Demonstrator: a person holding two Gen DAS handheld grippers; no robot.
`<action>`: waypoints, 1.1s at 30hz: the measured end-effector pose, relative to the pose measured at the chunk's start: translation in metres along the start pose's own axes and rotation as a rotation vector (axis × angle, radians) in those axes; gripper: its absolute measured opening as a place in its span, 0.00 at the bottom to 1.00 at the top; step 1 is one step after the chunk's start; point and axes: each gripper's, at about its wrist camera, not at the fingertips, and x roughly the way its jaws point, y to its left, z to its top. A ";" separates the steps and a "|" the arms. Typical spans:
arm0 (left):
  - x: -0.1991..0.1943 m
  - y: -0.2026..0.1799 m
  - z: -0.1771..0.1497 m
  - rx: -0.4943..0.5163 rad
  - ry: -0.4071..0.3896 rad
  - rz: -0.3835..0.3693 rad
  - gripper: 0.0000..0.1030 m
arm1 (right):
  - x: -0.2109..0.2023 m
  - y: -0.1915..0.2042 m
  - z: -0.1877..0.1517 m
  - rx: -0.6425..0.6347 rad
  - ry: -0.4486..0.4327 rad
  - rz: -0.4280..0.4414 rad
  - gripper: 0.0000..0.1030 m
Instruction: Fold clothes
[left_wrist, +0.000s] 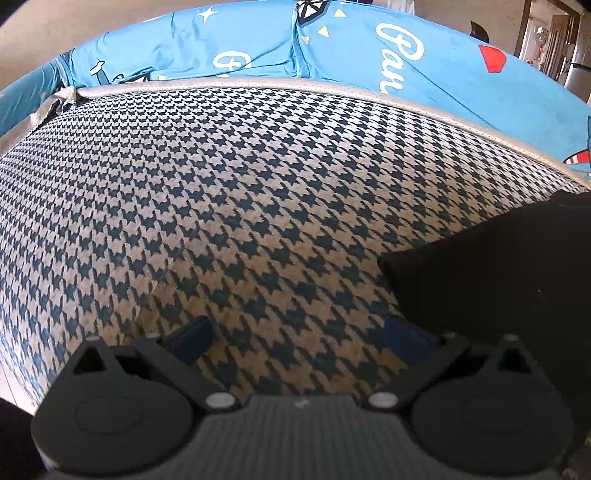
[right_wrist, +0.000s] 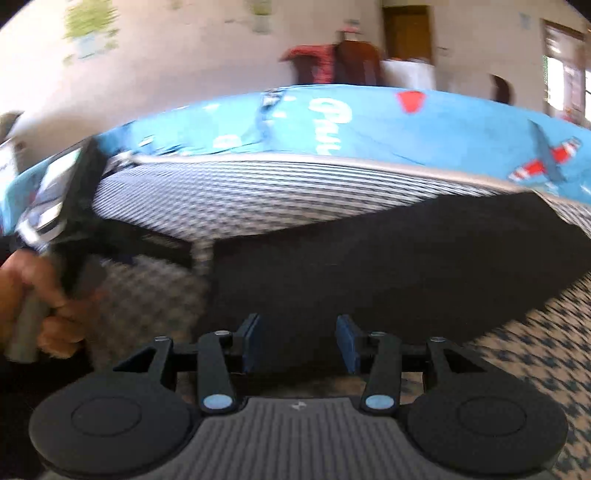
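left hand-held gripper (left_wrist: 297, 338) held low over houndstooth mat (left_wrist: 221, 192), jaws wide, empty. right hand-held gripper (right_wrist: 299, 345) level, jaws apart at black garment (right_wrist: 388, 266) edge.

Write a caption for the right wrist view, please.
Open right gripper approaches a black garment on a houndstooth cushion.

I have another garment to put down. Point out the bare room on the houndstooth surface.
Free: the wide houndstooth cover, from the left tool up to its grey trim, left of the black garment. Crowded: the right side, where that garment lies under the right tool.
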 end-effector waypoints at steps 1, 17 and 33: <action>0.000 0.000 -0.001 -0.001 0.001 -0.008 1.00 | 0.002 0.006 0.000 -0.018 0.003 0.018 0.43; -0.007 0.001 -0.006 -0.038 0.057 -0.274 1.00 | 0.042 0.066 -0.021 -0.280 0.093 -0.013 0.44; 0.003 -0.006 -0.004 -0.133 0.163 -0.573 1.00 | 0.051 0.034 -0.010 -0.060 0.066 -0.028 0.10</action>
